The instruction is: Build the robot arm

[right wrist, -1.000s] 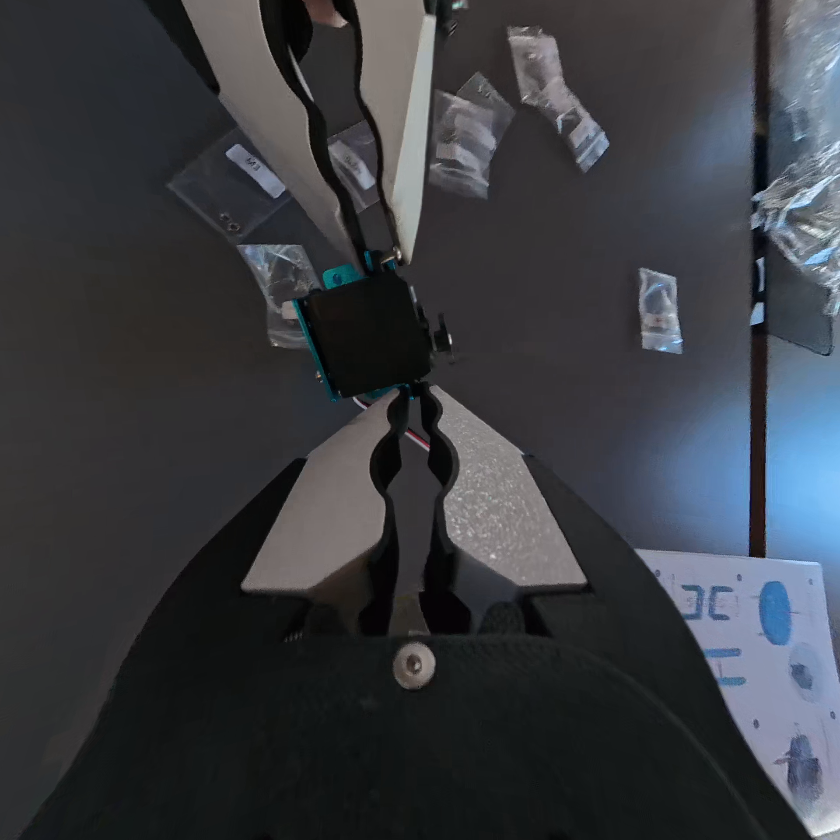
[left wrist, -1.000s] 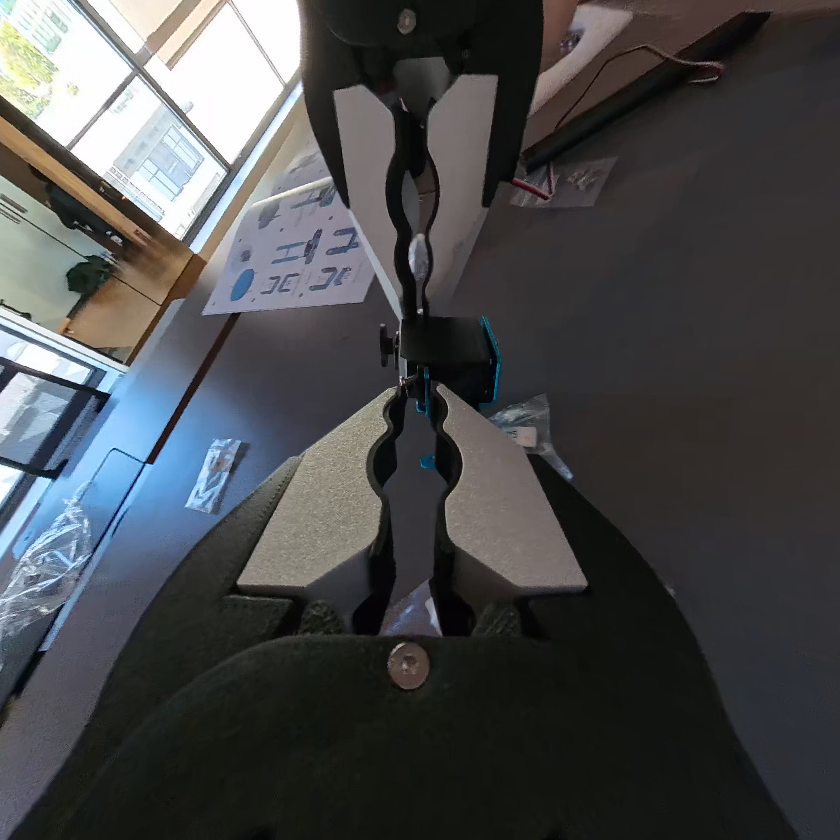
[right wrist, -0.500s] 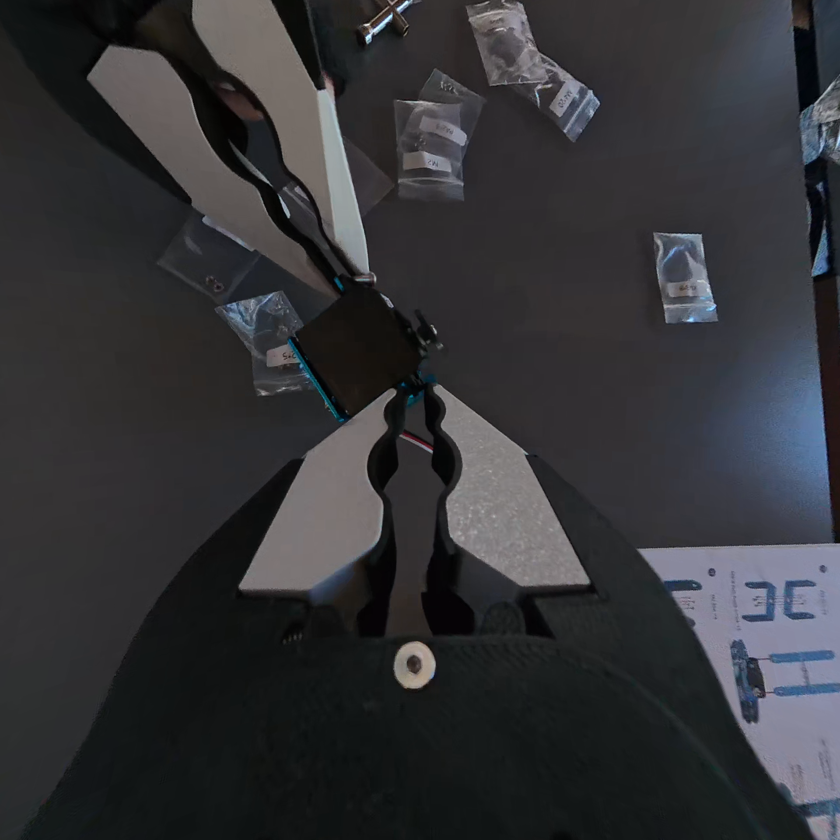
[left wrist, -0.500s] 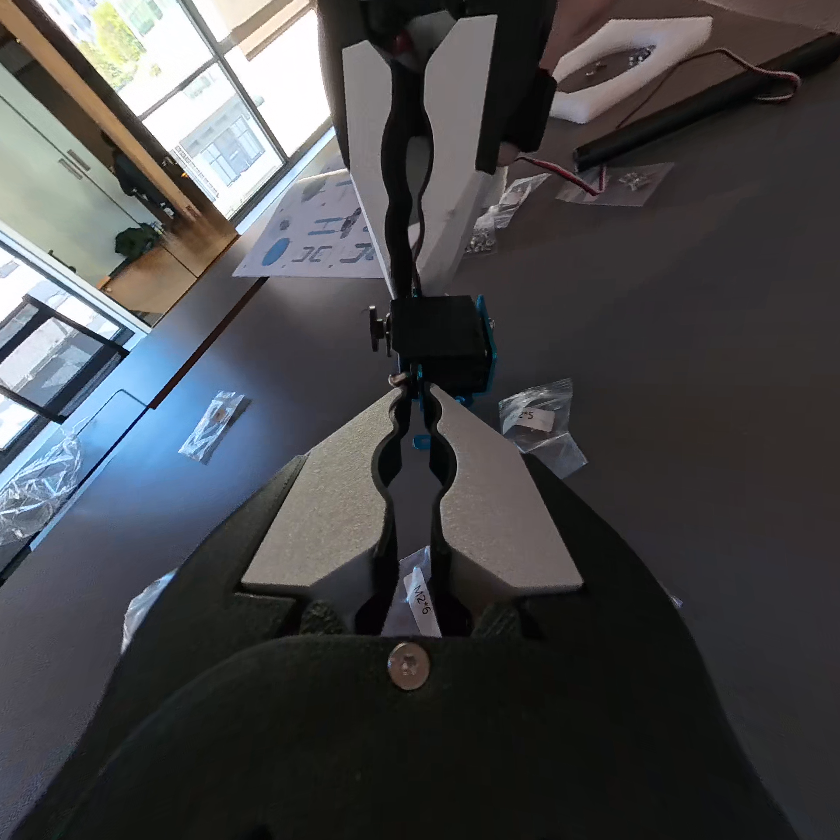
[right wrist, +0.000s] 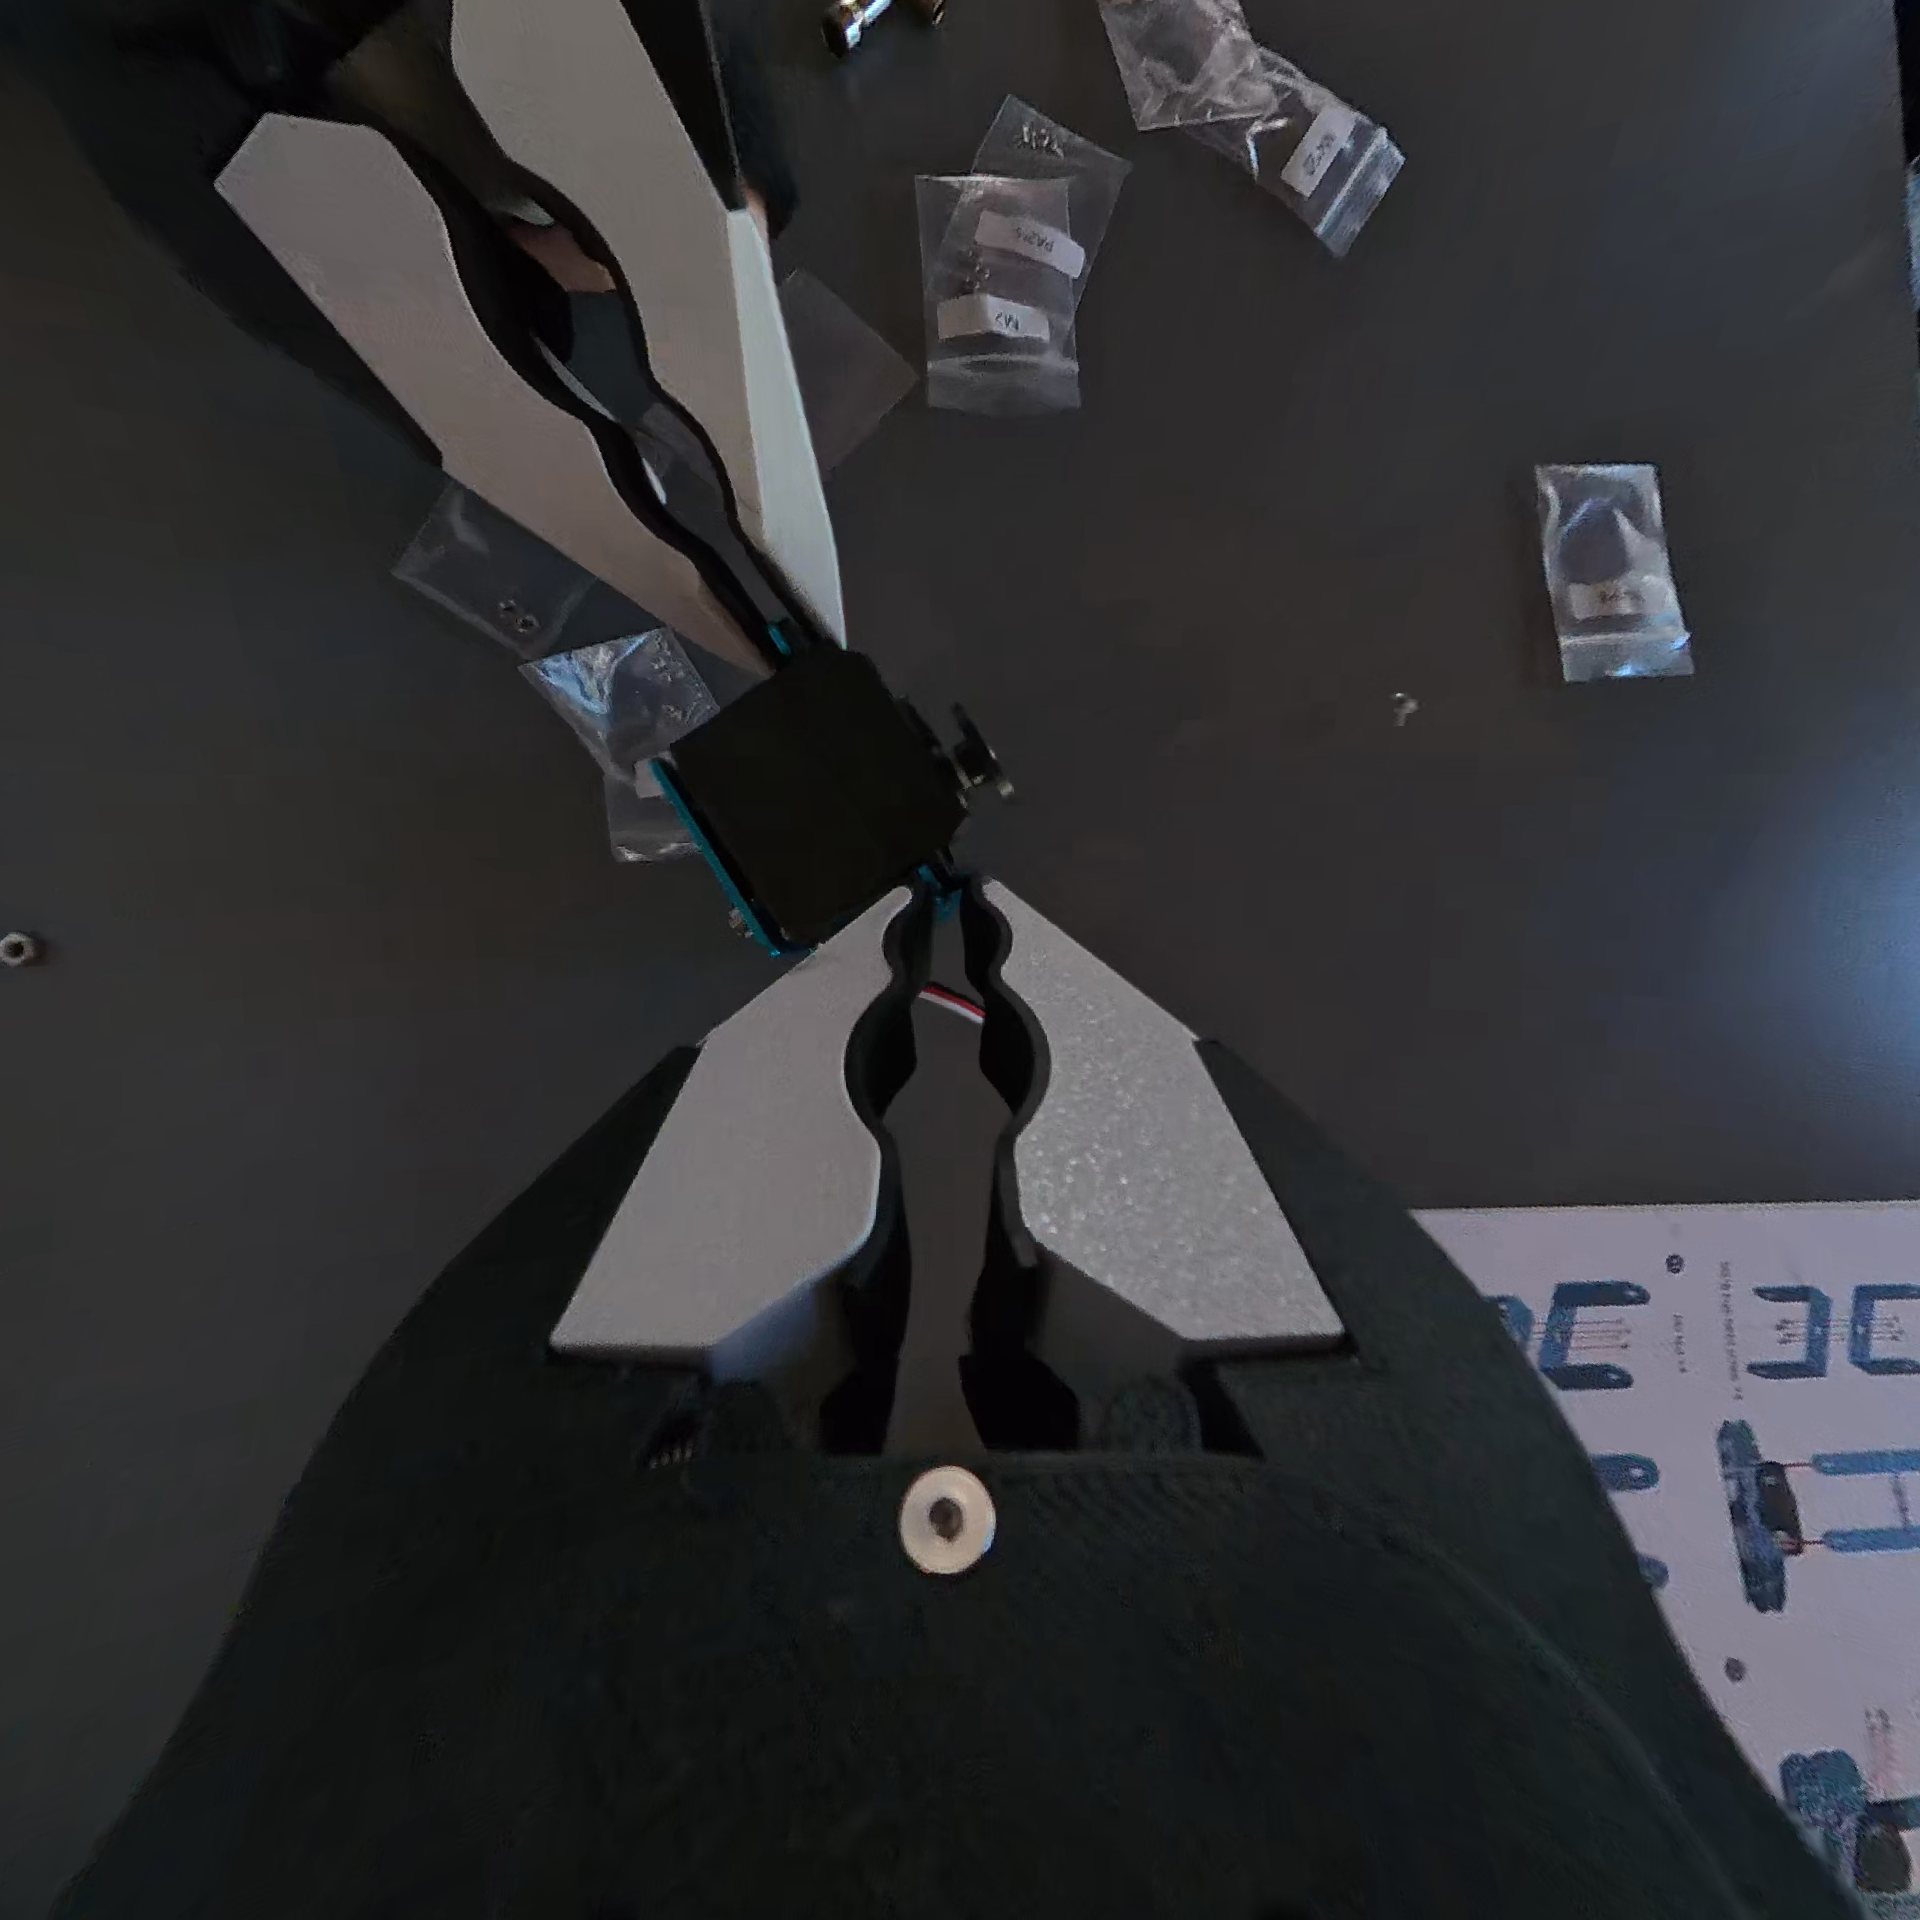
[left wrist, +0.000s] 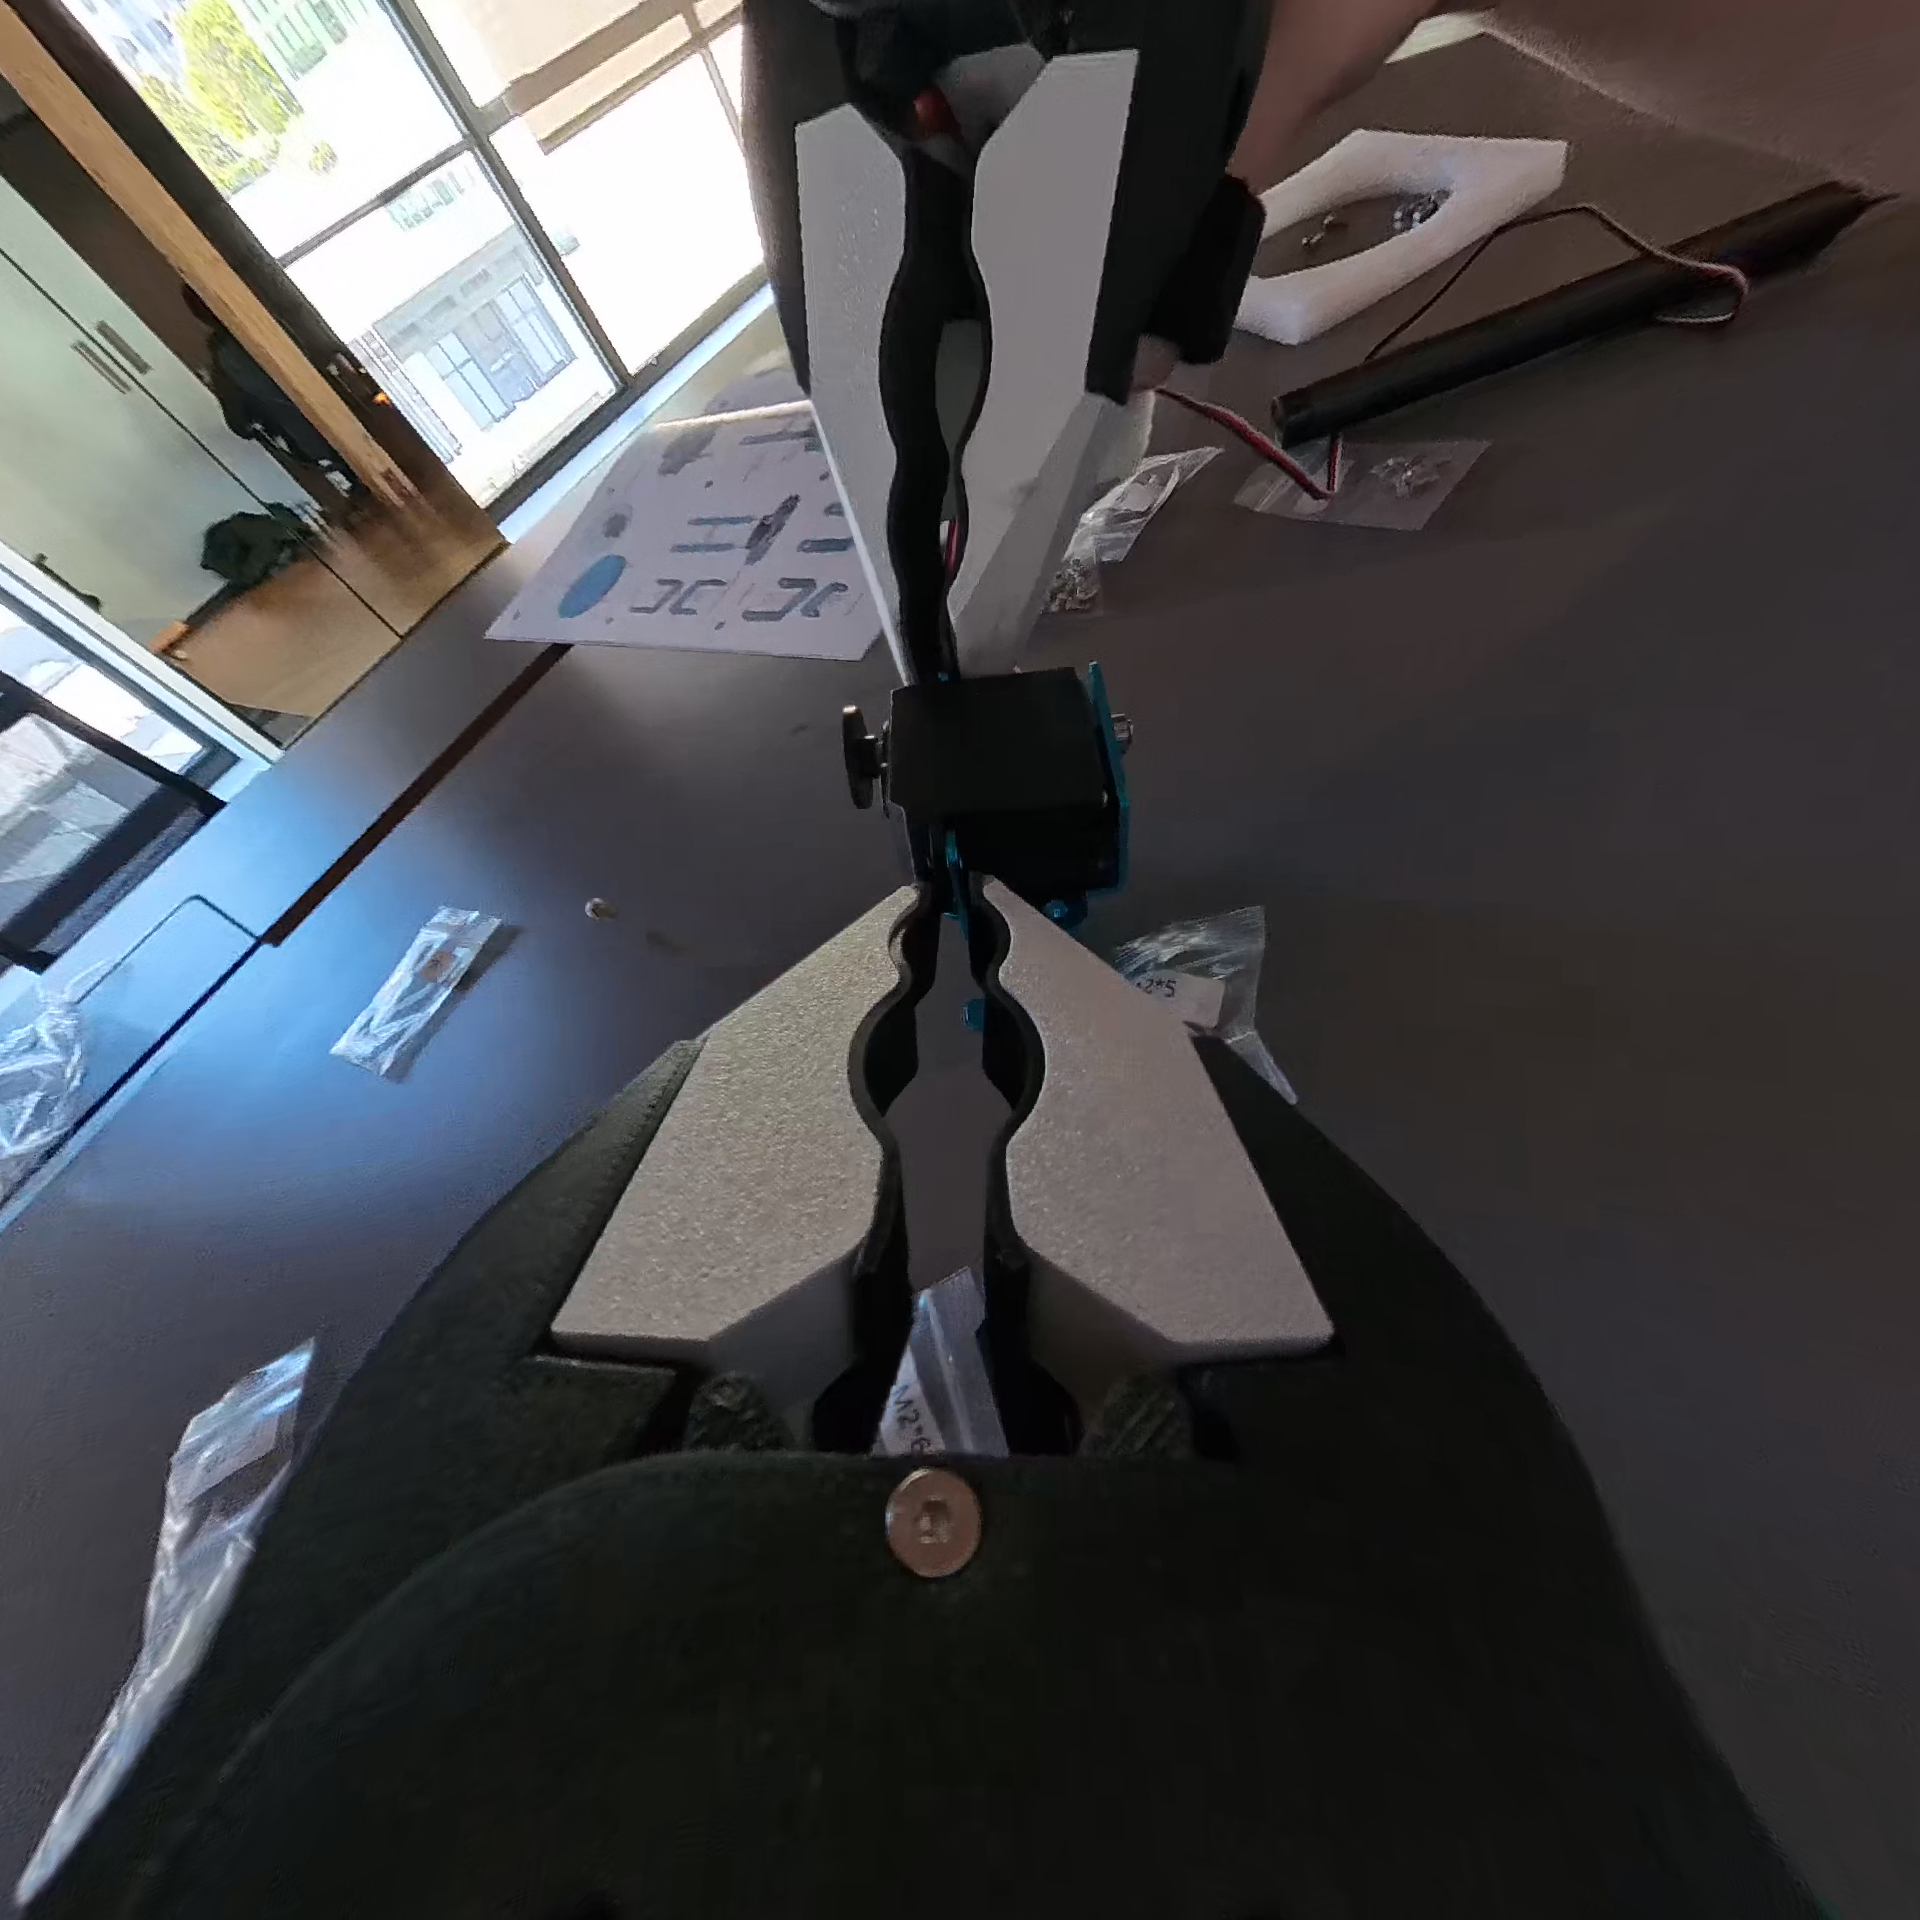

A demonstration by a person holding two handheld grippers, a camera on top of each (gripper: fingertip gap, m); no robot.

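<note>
Both claws, left claw (left wrist: 951, 914) and right claw (right wrist: 940, 904), stay clamped on the servo's (left wrist: 997, 758) blue bracket, now lowered closer to the table (left wrist: 1558, 935).

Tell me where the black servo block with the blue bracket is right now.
The black servo block is off the dark table, pinched between the left hand-held gripper and right hand-held gripper, above small plastic bags.

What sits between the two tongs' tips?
A black servo block with a blue bracket, pinched by the left tongs and right tongs; both views show it.
</note>
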